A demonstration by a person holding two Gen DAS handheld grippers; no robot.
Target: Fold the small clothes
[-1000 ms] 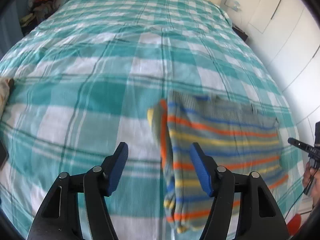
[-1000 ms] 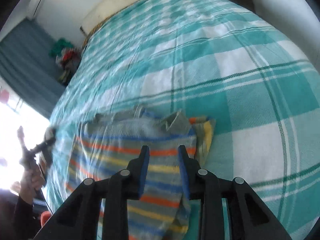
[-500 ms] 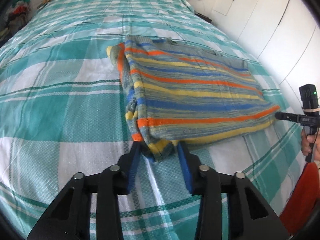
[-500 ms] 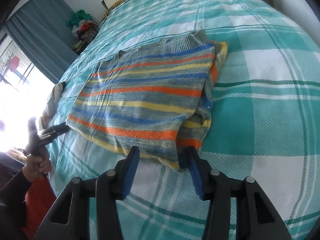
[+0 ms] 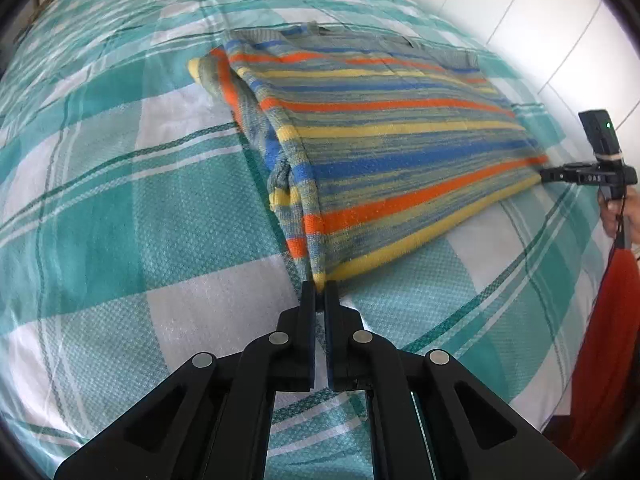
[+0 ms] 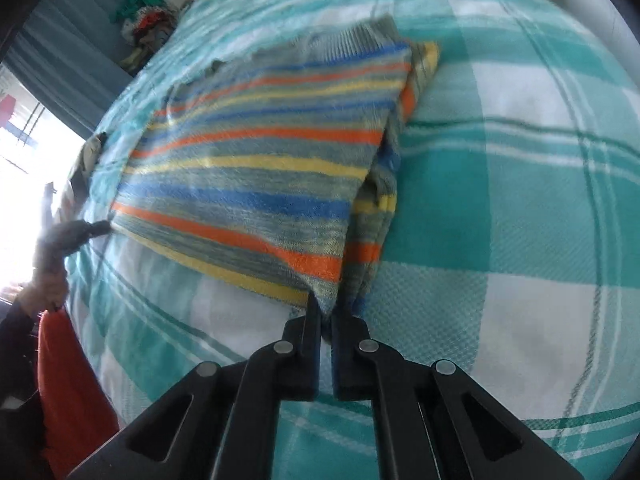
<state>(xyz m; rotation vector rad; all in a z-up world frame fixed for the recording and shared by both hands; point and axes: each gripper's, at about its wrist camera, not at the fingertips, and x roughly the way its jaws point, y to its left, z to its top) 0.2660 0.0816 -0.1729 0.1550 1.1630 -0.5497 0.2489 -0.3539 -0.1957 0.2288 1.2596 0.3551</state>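
A small striped sweater (image 5: 384,140) in grey, blue, orange and yellow lies folded on the teal checked bedspread (image 5: 120,220). In the left wrist view my left gripper (image 5: 319,289) is shut on the sweater's near left hem corner. In the right wrist view the same sweater (image 6: 256,168) stretches away to the left, and my right gripper (image 6: 326,307) is shut on its near right hem corner. The other gripper (image 5: 560,176) shows at the far hem corner in the left wrist view, and the left gripper (image 6: 96,227) likewise in the right wrist view.
White wardrobe doors (image 5: 540,12) stand past the bed's right side. A pile of clothes (image 6: 144,20) sits by blue curtains at the back left. A person's hand (image 5: 616,212) and a red garment (image 5: 600,340) are at the bed's near edge.
Both grippers came down toward the sweater's near hem, then closed from open onto its two corners. The hem now rises slightly at each pinched corner.
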